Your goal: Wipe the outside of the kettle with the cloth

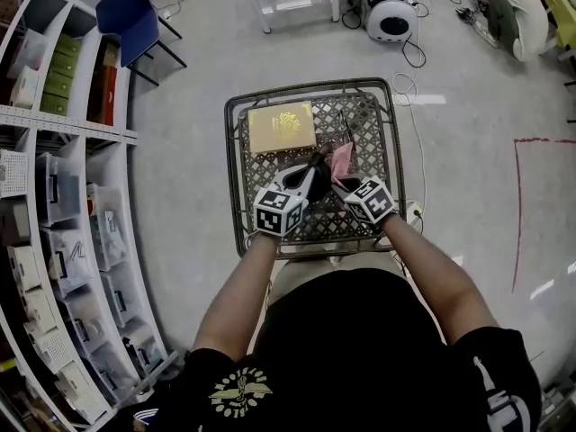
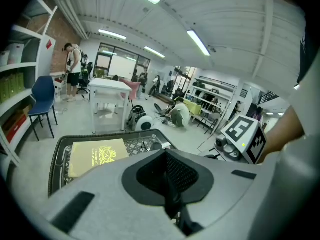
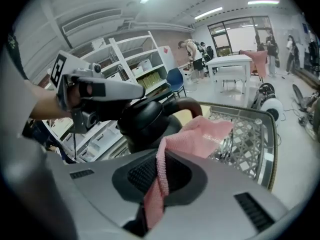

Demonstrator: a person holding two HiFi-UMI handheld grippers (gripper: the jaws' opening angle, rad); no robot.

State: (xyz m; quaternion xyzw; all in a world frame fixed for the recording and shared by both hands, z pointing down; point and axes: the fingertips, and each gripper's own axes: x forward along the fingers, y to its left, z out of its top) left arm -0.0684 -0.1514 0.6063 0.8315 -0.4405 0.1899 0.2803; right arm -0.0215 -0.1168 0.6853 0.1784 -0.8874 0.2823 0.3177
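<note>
Cloth (image 3: 200, 139) pinched in right claw (image 3: 154, 180) (pink, draped), kettle (image 3: 145, 121) just beyond.

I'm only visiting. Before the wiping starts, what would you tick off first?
1. Cloth pinched in right tongs: ok.
2. Left tongs steadying the kettle: ok, they look shut on a dark part of it.
3. Cloth against the kettle's side: cannot tell.
4. Kettle inside the mesh tray: ok.
5. Yellow box leaves wiping room: cannot tell.
</note>
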